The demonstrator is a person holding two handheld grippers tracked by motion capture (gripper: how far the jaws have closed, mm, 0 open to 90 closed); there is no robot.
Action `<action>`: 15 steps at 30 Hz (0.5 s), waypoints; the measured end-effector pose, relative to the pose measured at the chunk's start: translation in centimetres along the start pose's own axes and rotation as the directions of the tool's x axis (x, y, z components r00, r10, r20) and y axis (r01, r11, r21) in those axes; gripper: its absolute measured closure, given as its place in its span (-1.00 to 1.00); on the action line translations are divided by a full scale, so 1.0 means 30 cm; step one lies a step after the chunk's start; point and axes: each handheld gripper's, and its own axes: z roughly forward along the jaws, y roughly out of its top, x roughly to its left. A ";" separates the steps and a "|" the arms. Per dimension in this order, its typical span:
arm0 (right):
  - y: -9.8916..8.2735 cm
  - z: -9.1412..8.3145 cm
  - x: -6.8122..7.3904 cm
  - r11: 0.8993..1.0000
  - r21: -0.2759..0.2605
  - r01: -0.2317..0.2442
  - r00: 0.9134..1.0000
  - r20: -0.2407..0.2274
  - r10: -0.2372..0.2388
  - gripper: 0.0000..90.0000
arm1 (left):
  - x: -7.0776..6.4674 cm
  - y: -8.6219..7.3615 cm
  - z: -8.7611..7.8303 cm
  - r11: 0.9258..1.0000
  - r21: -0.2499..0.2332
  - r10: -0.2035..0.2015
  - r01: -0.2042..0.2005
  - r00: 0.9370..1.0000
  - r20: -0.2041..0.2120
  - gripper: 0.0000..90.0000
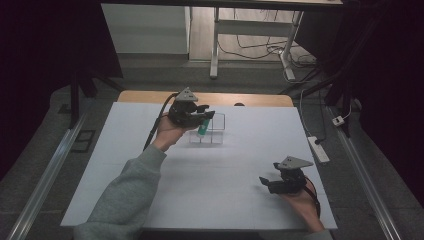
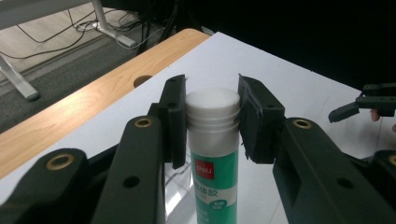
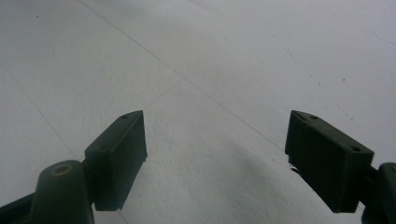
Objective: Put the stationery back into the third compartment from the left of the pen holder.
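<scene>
A: Nearest the camera?
B: Grey sleeve at bottom left, reaching forward over the white sheet. Right hand at bottom right, around the right gripper, low over the sheet.

A: State of that right gripper?
B: Spread wide. In the right gripper view, pads well apart with bare sheet between them.

A: Farther in?
B: Left hand around the left gripper, grey three-cornered plate on top, black cable trailing down toward the forearm. Tips over a clear plastic holder on the sheet.

A: And the glue stick?
B: Green glue stick, white cap up, upright between the left gripper's pads, lower end down in the clear holder.

A: Clamped?
B: Left pad against the cap. A sliver of gap at the right pad. Narrow around the cap; full squeeze hard to tell.

A: Beyond that?
B: Wooden table edge past the sheet, a round hole in it. Then grey floor, white table legs and loose cables. Power strip on the floor at the right.
</scene>
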 end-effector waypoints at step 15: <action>0.000 -0.002 -0.001 1.000 -0.014 -0.006 1.000 -0.009 0.006 -0.56 | 0.013 0.044 0.068 1.000 -0.007 0.001 -0.001 1.000 -0.025 0.42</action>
